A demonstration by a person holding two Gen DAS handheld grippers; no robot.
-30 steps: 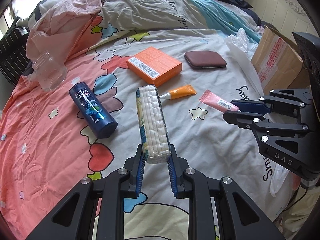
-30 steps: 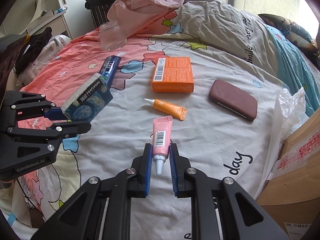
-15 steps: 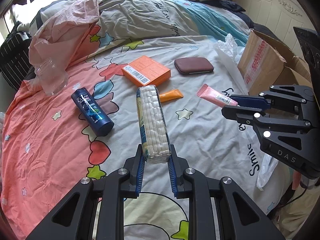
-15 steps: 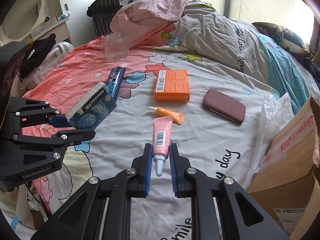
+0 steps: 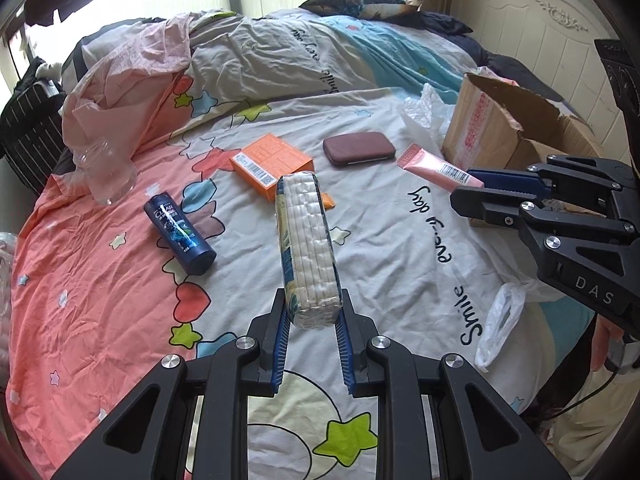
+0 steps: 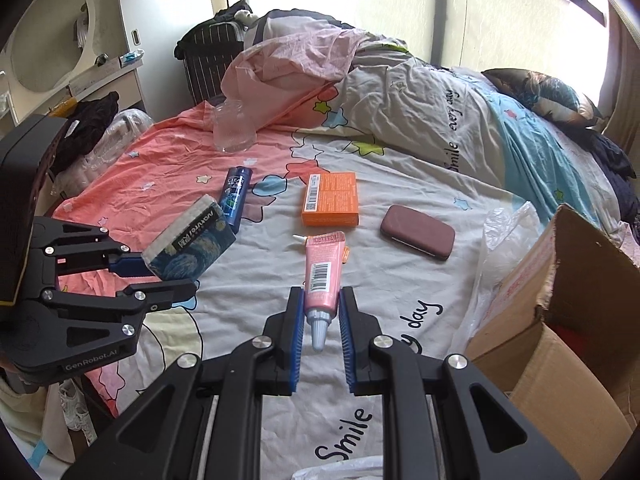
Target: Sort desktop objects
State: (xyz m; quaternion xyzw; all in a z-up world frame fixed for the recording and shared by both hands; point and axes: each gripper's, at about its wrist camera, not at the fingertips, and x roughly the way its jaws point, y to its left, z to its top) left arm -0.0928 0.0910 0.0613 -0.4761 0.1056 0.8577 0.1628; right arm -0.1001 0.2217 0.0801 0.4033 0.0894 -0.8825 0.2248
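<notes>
My left gripper (image 5: 311, 316) is shut on a tissue pack (image 5: 306, 248) with a dark blue wrapper and holds it above the bed; it also shows in the right wrist view (image 6: 188, 246). My right gripper (image 6: 319, 312) is shut on a pink tube (image 6: 323, 276), seen too in the left wrist view (image 5: 438, 168), and holds it above the bed near the cardboard box (image 6: 560, 308). On the bedsheet lie a blue shampoo bottle (image 5: 180, 234), an orange box (image 5: 272, 166), a small orange tube (image 6: 345, 255) and a maroon case (image 5: 358, 149).
The open cardboard box (image 5: 508, 136) stands at the bed's right side with white plastic bags (image 5: 424, 114) beside it. A clear jar (image 5: 106, 174) lies at the left by a pink cloth (image 5: 128, 92). A rumpled duvet (image 5: 320, 52) fills the back.
Both grippers have risen and pulled back from the bed with their objects. The cardboard box has come further into view on the right.
</notes>
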